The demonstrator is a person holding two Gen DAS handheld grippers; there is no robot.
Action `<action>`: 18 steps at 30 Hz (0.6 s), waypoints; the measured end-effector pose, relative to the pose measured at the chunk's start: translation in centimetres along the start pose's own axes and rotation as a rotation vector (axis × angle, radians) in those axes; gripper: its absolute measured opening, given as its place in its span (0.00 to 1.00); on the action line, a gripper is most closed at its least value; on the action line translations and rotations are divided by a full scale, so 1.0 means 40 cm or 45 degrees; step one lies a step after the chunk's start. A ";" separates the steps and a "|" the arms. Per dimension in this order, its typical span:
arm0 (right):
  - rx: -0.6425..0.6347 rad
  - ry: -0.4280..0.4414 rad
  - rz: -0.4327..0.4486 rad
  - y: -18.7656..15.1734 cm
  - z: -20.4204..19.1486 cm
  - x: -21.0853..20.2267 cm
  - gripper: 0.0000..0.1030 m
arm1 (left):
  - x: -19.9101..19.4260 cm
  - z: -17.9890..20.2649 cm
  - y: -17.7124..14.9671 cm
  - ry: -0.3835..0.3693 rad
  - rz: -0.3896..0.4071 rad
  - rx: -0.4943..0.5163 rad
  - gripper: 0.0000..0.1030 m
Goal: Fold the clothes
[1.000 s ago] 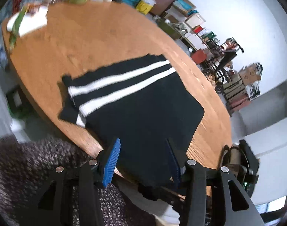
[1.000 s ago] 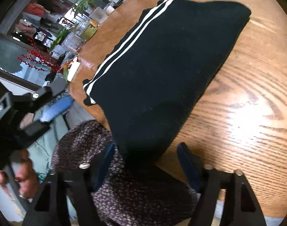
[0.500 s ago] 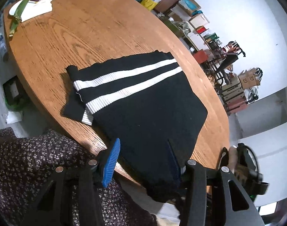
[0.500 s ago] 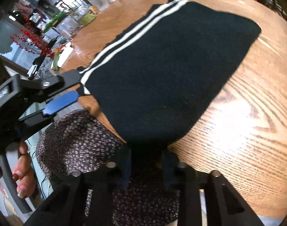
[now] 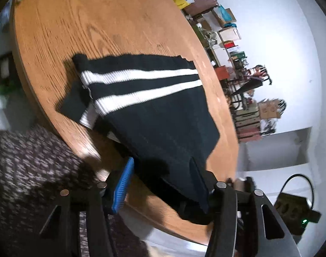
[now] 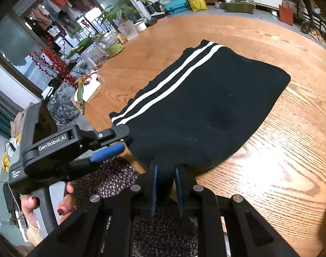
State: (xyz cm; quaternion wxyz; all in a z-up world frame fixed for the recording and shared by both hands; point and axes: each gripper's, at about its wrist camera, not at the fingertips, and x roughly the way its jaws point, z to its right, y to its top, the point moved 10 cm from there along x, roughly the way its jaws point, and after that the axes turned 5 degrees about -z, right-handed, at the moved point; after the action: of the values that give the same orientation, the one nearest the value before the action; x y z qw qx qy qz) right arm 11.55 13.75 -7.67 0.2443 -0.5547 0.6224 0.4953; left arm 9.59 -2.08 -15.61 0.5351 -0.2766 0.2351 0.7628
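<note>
Right now the black garment (image 6: 205, 107) with two white stripes lies across the round wooden table (image 6: 280, 160). Its striped end is toward ten o'clock in the right wrist view, and its near hem hangs off the table edge at six o'clock, toward the person's patterned lap (image 6: 111, 177).

The right gripper (image 6: 165, 172) has just been closing and now pinches that near hem: black cloth fills the narrow gap between the blue pads, and the fabric rises into them in a small peak. I judge this is the grip for lifting the hem and carrying it toward the striped end.

The left gripper (image 5: 163, 180) has just been opening a little and stands apart. Its jaws straddle the same hem farther along, but the pads do not press on it. Probably it is lining up a matching grip so both corners rise together.

In the left wrist view a second layer, with a white band, peeks out under the striped end at nine o'clock, so the garment looks already doubled.

That view is motion-blurred. The hem's very edge is lost in shadow between the left jaws, so I cannot tell how much cloth lies within reach. The right gripper's own body hides how deep its bite goes.
</note>
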 end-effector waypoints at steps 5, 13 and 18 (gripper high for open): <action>0.016 0.052 0.046 0.013 -0.001 -0.027 0.17 | 0.015 -0.006 -0.004 -0.014 -0.003 -0.074 0.61; 0.023 0.106 0.062 0.025 0.004 -0.037 0.17 | 0.020 -0.056 0.001 -0.051 0.017 -0.258 0.64; 0.033 0.131 0.072 0.032 0.000 -0.038 0.17 | 0.025 -0.055 0.034 -0.071 0.061 -0.288 0.65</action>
State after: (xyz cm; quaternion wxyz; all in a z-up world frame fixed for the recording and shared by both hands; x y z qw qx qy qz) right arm 10.77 14.28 -5.93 0.2049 -0.5584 0.6559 0.4647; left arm 8.39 -3.26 -17.81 0.4883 -0.3082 0.1391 0.8045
